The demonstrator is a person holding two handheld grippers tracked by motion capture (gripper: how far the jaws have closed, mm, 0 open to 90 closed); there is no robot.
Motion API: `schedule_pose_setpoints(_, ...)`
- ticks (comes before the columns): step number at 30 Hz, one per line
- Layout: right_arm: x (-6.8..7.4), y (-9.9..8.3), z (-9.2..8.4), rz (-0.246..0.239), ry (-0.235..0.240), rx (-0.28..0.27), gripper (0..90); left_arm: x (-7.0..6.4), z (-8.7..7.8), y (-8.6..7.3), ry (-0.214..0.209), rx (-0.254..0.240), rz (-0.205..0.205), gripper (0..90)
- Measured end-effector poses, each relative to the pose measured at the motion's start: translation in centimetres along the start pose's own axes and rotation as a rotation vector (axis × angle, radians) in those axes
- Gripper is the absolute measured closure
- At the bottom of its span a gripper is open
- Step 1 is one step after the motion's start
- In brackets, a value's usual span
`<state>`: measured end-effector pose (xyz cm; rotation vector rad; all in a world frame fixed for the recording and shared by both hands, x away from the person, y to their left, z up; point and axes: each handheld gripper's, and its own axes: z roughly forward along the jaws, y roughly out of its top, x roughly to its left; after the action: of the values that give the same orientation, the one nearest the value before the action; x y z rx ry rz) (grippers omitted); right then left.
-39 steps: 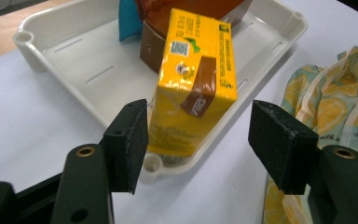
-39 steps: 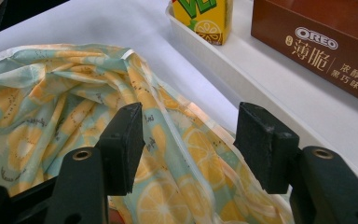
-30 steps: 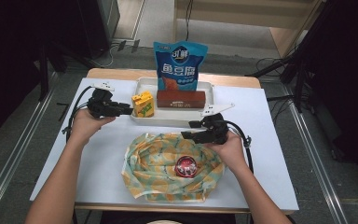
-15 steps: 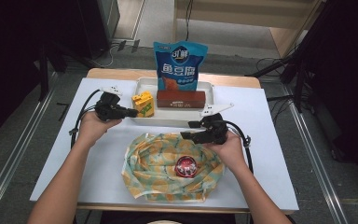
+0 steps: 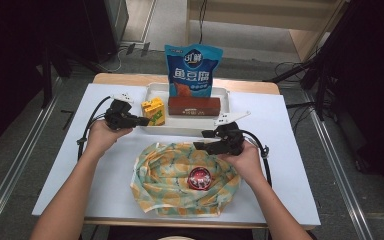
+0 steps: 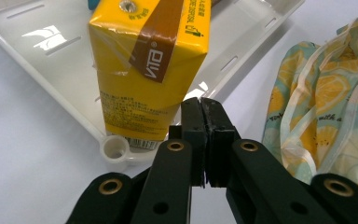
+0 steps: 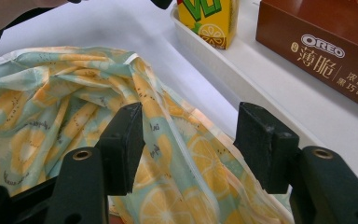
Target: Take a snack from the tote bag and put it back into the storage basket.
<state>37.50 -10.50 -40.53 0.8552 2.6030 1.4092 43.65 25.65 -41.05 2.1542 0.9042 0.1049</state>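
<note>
One yellow carton (image 6: pixel 149 70) stands upright, brown-banded.

Yellow drink carton (image 6: pixel 149 70) with a brown band and white lettering, upper left of the left gripper view. White tray (image 5: pixel 190 126). Brown biscuit box (image 7: pixel 326 51) with white lettering, upper right of the right gripper view. Blue snack bag (image 5: pixel 193 70) with white characters, top centre of the high view. Pale green cloth bag (image 5: pixel 180 175) patterned with yellow lemon slices, lower centre. Black grippers.
</note>
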Motion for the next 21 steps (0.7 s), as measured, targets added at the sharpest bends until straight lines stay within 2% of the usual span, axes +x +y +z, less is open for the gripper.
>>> schedule_pose_setpoints(12,0.0,0.0,0.0,-0.001,0.001,-0.002,42.9,0.7,-0.2,-0.2,0.035,-0.014,-0.016,89.2)
schedule_pose_setpoints(21,0.2,0.0,-0.2,0.001,-0.001,-0.001,42.9,1.2,-0.3,-0.5,0.040,-0.018,-0.031,89.3)
